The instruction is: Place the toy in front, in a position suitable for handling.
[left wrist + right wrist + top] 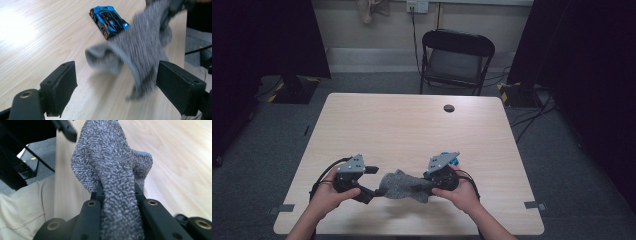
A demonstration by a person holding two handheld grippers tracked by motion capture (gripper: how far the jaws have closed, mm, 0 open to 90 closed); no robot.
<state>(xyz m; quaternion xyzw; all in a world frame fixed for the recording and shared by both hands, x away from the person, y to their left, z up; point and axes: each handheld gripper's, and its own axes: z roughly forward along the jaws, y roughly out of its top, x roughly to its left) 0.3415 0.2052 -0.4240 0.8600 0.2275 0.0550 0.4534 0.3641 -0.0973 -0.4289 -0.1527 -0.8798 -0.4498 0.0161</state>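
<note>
Pale wood-grain table (412,125) underneath, mostly bare. Right gripper (117,192) clamped tight on one end of a grey knitted sock (112,165), the fabric bunched into a rope between the pads and fanning out beyond them. Left gripper (115,82) spread wide and gripping nothing, with the sock's loose end drooping between its pads, closer to the right-hand one in the left gripper view; hard to tell whether brushing it. Sock lifted off the tabletop near the front edge, slung between both grippers in the high view. Judged light, limp and stretchy, not fragile, and not slippery thanks to the nubbly knit; bound to sag, fold and swing wherever unsupported. Best taken by pinching a hem or a gathered fold deep between the pads, not a single thin layer at the tips. Blue toy car (108,21) just beyond the sock, near the right gripper, likely to roll if nudged. Front table edge close under the hands, so little margin toward the person; plenty of open tabletop farther out and to either side, up to a small round hole (449,108) near the far edge. Black folding chair (456,60) and dark curtains well behind, out of the way.
</note>
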